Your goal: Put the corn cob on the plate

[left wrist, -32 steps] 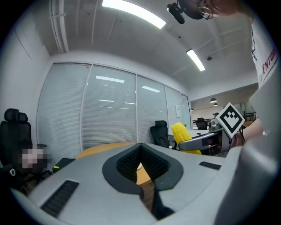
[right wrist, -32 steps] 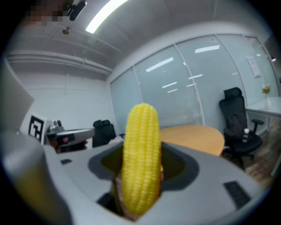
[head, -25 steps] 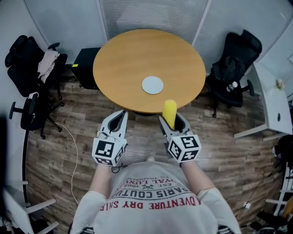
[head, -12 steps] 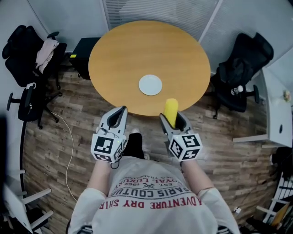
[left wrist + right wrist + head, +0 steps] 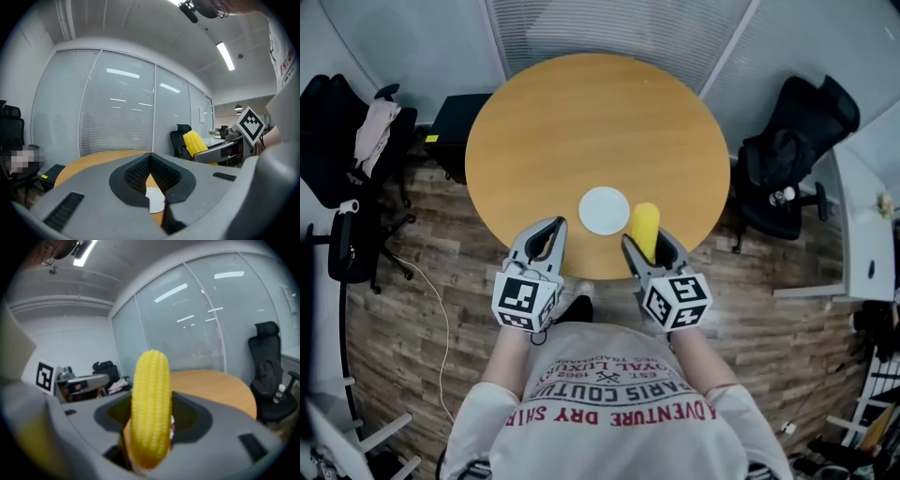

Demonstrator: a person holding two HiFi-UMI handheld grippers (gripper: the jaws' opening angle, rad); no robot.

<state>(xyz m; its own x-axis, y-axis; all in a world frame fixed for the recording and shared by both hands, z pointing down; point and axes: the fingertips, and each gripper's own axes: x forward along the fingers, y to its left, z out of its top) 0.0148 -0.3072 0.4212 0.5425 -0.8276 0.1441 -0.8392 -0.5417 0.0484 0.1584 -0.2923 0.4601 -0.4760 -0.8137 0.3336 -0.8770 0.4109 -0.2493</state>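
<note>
Yellow corn cob (image 5: 645, 228) in right tongs (image 5: 649, 244), near plate (image 5: 605, 210)

Grey right gripper (image 5: 648, 243), white printed T-shirt (image 5: 614, 417)

Overhead, two low across table (image 5: 581, 122)

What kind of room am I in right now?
Probably an office meeting room: a round wooden table, a black office chair beside it, and glass partition walls with blinds.
</note>
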